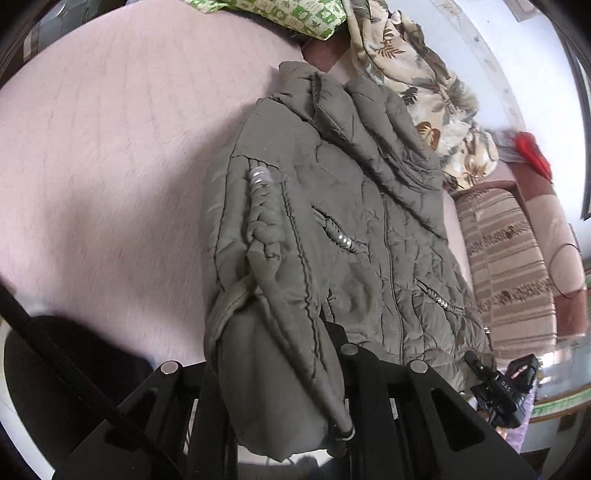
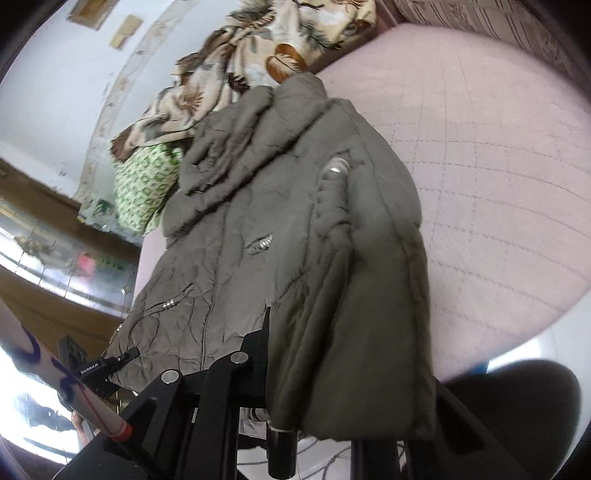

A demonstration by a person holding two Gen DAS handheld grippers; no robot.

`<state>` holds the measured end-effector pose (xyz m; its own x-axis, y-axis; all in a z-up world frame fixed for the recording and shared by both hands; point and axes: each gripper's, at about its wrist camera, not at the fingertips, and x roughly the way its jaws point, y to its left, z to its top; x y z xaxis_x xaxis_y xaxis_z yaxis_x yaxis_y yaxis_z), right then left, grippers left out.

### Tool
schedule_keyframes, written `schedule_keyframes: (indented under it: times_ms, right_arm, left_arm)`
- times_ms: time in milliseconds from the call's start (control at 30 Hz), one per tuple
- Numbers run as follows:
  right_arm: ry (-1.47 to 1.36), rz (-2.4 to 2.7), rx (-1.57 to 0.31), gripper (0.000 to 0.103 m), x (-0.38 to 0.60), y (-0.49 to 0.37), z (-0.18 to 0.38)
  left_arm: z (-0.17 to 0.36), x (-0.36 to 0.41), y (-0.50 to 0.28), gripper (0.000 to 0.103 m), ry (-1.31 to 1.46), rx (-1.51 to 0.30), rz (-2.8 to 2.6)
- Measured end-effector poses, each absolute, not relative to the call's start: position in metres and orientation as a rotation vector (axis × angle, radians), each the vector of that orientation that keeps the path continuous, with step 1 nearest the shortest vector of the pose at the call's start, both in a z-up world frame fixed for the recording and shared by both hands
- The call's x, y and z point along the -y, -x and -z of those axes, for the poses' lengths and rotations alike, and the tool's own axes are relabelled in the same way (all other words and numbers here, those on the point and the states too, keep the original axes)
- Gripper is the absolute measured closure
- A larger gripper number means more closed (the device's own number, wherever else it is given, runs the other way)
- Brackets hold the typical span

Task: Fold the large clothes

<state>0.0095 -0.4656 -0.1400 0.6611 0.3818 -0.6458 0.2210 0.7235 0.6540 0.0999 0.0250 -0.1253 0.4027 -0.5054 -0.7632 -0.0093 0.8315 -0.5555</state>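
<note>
An olive-grey padded jacket (image 1: 351, 221) lies front up on a pink quilted bed (image 1: 110, 147), hood toward the far side. In the left wrist view my left gripper (image 1: 280, 406) is shut on the jacket's sleeve cuff (image 1: 273, 387), which drapes over the fingers. In the right wrist view the jacket (image 2: 258, 229) lies the same way, and my right gripper (image 2: 332, 398) is shut on the other sleeve (image 2: 362, 332), which hangs over it. The other gripper shows at the jacket's hem in each view (image 1: 495, 387) (image 2: 96, 369).
A leaf-print blanket (image 1: 417, 85) and a green patterned pillow (image 1: 295, 14) lie beyond the hood. A striped cushion (image 1: 506, 266) sits beside the bed. A glass-topped table (image 2: 55, 258) stands near the bed's edge. A person's patterned sleeve (image 2: 55, 369) crosses the lower left.
</note>
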Motion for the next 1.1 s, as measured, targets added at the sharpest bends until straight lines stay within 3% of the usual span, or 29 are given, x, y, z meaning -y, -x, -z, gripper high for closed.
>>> schedule_keyframes:
  times_ms: [267,467,833,1100]
  right_arm:
    - [-0.813,-0.158,-0.878,0.084,0.466,0.062,0.139]
    - [-0.827,-0.164,-0.889,0.084,0.466,0.068,0.133]
    - [-0.719,-0.197,-0.698,0.084,0.469,-0.042,0.019]
    - [-0.680,-0.123,-0.663,0.084,0.486,-0.180,-0.017]
  left_arm:
    - [0.132,-0.035,-0.042,0.088,0.557,-1.133,0.329]
    - [0.091,-0.023,-0.057,0.088,0.515,-1.055,0.321]
    - [-0.014,0.007,-0.194,0.087,0.446,-0.877,0.244]
    - [-0.004,0.045,-0.345,0.087,0.378,-0.910,0.113]
